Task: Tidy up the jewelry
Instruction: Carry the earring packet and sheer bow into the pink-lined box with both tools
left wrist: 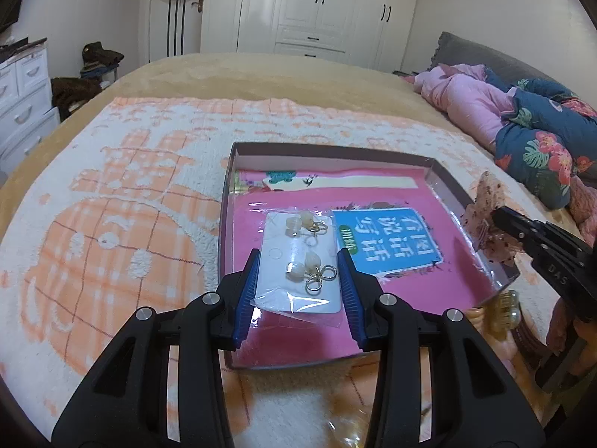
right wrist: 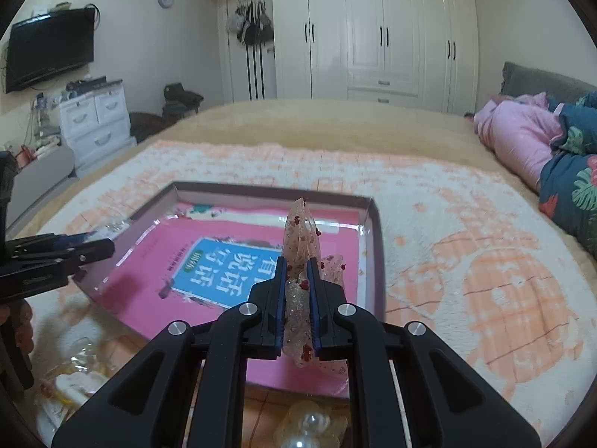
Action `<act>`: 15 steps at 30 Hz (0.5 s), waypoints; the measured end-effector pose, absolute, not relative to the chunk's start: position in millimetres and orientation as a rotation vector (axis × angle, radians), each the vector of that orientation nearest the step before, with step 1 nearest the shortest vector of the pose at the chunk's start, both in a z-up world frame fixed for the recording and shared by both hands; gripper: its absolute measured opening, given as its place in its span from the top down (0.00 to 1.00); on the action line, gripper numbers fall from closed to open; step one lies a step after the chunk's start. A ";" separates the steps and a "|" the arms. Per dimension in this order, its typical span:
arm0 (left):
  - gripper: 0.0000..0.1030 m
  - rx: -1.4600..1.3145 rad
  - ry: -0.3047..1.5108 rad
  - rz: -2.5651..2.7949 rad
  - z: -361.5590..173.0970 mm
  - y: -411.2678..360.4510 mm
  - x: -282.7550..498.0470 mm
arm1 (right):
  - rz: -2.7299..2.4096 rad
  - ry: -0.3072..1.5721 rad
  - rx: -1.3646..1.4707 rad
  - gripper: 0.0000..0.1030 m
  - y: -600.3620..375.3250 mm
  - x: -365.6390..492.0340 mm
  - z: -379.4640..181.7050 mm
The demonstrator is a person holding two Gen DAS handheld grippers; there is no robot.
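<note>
1. Soft, even indoor light, moderately bright, with a slightly warm cast over both views.
2. Glossy wardrobe doors (right wrist: 373, 37) reflect a white glare patch near their top.
3. The plastic film in the shallow box (left wrist: 447, 183) shows small bright glints.
4. Faint, diffuse shadows lie under the gripper arms.
5. Strong fisheye bending curves the edges; corners are black.
6. Detail is mildly soft throughout.

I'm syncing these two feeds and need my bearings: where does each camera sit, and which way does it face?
Left wrist: on the left gripper, looking down its fingers at the earring card over the box; right gripper at right.
Right wrist: on the right gripper, clamping a speckled hair clip; left gripper at left.
Shared: box, pink book, wardrobe.
</note>
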State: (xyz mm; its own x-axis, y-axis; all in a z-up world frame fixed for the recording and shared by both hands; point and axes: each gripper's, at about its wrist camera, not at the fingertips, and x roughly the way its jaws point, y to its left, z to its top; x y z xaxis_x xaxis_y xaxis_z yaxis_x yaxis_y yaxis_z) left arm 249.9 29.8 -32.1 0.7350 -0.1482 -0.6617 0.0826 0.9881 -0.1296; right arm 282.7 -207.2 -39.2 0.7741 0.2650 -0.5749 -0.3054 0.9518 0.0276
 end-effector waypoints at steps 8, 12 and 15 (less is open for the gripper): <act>0.69 -0.114 0.777 -0.120 -45.8 37.2 261.8 | 0.301 0.688 -0.062 0.89 -199.1 300.6 -57.2; 0.69 -0.118 0.782 -0.125 -47.1 37.9 263.1 | 0.305 0.701 -0.062 0.89 -196.1 303.5 -59.4; 0.68 -0.116 0.786 -0.128 -47.4 37.8 265.2 | 0.311 0.712 -0.049 0.87 -196.0 305.3 -60.4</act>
